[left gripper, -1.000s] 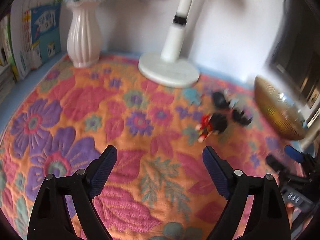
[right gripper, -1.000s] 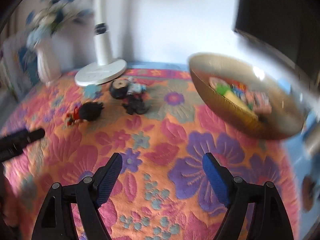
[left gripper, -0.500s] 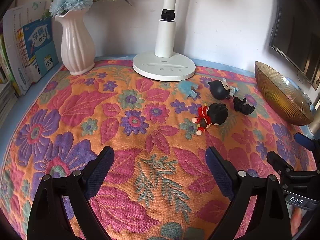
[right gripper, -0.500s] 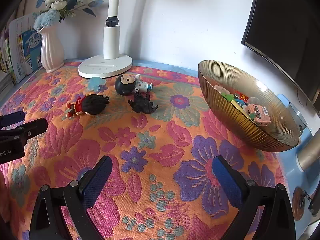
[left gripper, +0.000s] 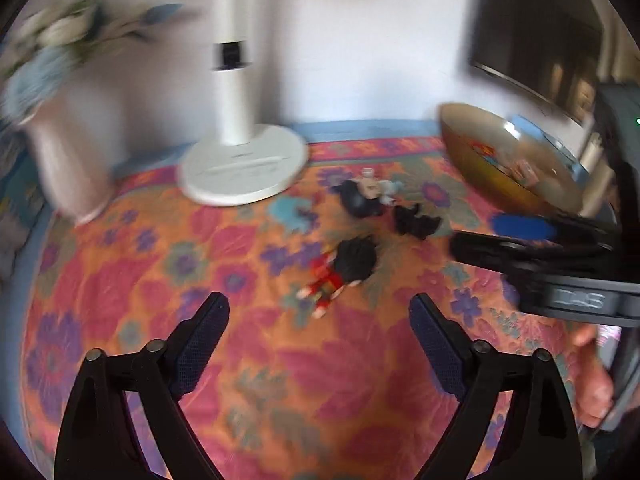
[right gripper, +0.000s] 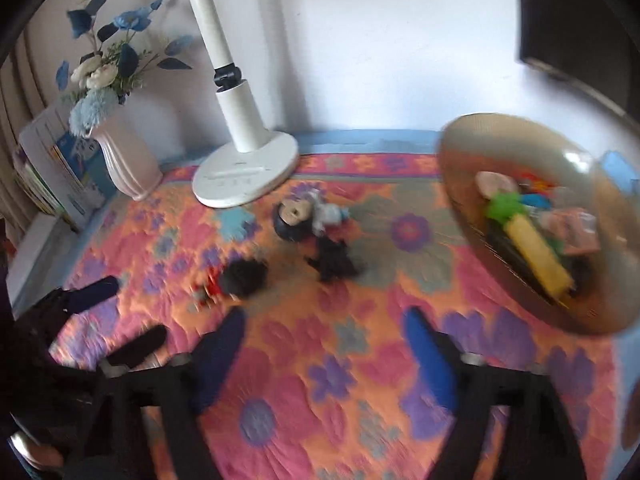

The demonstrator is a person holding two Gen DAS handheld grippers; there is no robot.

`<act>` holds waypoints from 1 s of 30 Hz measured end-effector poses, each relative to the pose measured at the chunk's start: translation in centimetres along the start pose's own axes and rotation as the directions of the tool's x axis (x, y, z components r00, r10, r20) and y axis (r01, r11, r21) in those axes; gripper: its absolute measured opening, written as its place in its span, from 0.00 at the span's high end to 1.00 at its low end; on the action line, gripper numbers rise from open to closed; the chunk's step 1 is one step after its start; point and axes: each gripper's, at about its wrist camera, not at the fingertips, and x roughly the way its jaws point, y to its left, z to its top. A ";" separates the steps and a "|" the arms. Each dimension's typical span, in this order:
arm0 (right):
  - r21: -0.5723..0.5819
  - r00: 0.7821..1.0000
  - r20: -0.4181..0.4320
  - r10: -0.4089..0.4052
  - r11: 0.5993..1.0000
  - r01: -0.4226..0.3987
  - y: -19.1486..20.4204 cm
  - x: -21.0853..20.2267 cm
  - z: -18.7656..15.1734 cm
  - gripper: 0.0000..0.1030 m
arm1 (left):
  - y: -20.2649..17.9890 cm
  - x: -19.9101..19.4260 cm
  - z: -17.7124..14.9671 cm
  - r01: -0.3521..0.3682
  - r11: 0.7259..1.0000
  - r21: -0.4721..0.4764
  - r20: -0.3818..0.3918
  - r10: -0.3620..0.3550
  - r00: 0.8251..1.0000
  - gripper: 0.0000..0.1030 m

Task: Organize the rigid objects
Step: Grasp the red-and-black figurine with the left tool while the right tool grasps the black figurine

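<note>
three figurines (right gripper: pixel 304 220) lie loose on floral cloth (left gripper: pixel 248 360), left of gold bowl (right gripper: pixel 472 216). left gripper (left gripper: pixel 320 344) and right gripper (right gripper: pixel 326 354) both just narrowed, jaws still apart, nothing between them.

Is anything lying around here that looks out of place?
Yes. Three small toys lie loose on the floral cloth: a red-clothed doll, a black-haired figure and a black figure, all tipped over, while similar toys already sit in the gold bowl.

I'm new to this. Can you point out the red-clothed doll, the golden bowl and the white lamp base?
red-clothed doll (left gripper: pixel 352 262): left wrist view, dark head.
golden bowl (right gripper: pixel 472 216): right wrist view, inner wall.
white lamp base (right gripper: pixel 244 178): right wrist view, flat top.
</note>
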 end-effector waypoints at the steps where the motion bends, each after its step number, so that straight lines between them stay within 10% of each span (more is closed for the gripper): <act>1: 0.002 1.000 -0.001 -0.013 1.000 0.013 0.1 0.7 0.3 0.34 | -0.1 0.9 0.4 0.033 0.999 -0.001 -0.013 -0.033 0.999 0.20; 15: -0.028 0.992 0.002 -0.124 0.992 0.124 0.0 6.3 0.8 0.60 | -2.3 6.2 0.7 -0.012 0.998 0.068 -0.059 0.016 0.998 0.60; 18: -0.055 0.992 0.035 -0.121 0.991 0.122 0.5 5.7 0.5 0.76 | -2.8 5.7 0.2 -0.038 0.995 0.089 -0.046 0.043 0.998 0.61; 30: 0.002 0.998 0.043 -0.035 0.999 0.035 -1.0 -1.1 -5.6 0.85 | -2.8 -1.0 -5.0 -0.053 0.997 -0.048 0.041 0.055 0.998 0.65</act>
